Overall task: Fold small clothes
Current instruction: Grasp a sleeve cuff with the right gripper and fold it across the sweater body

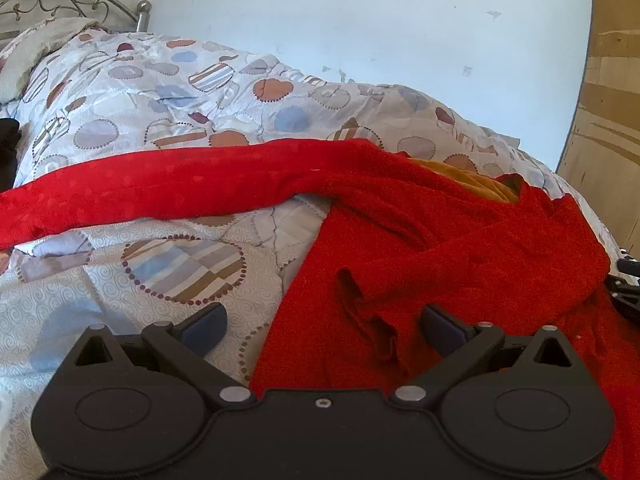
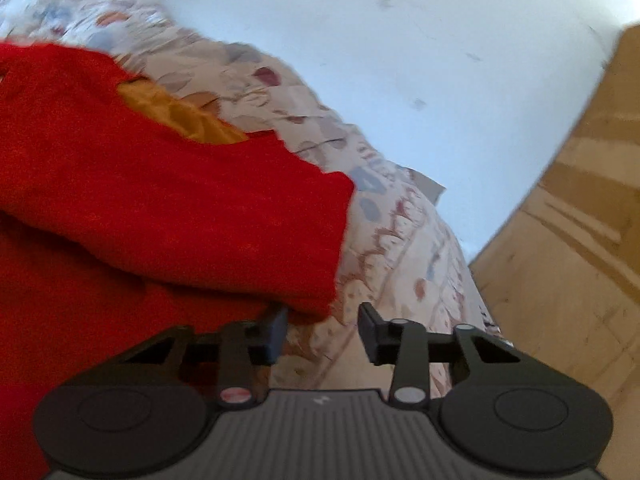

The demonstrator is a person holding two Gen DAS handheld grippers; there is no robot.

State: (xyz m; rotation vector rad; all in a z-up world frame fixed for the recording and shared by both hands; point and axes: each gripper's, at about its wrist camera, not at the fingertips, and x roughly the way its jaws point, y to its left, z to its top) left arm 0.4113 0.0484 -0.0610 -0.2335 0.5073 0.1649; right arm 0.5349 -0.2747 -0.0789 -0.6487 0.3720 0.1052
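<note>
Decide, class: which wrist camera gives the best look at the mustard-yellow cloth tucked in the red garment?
The right wrist view: the mustard-yellow cloth appears larger there, between folds of the red garment, though the picture is blurred. The left wrist view is sharper but shows only a smaller strip of it behind the garment.

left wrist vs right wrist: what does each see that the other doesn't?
Left wrist only: a long red sleeve stretched across the bed, a metal headboard, the left gripper open over red cloth.
Right wrist only: the right gripper, jaws apart at the garment's edge, nothing between them.
Both: the red garment, its mustard lining, the patterned quilt, the pale wall.
</note>
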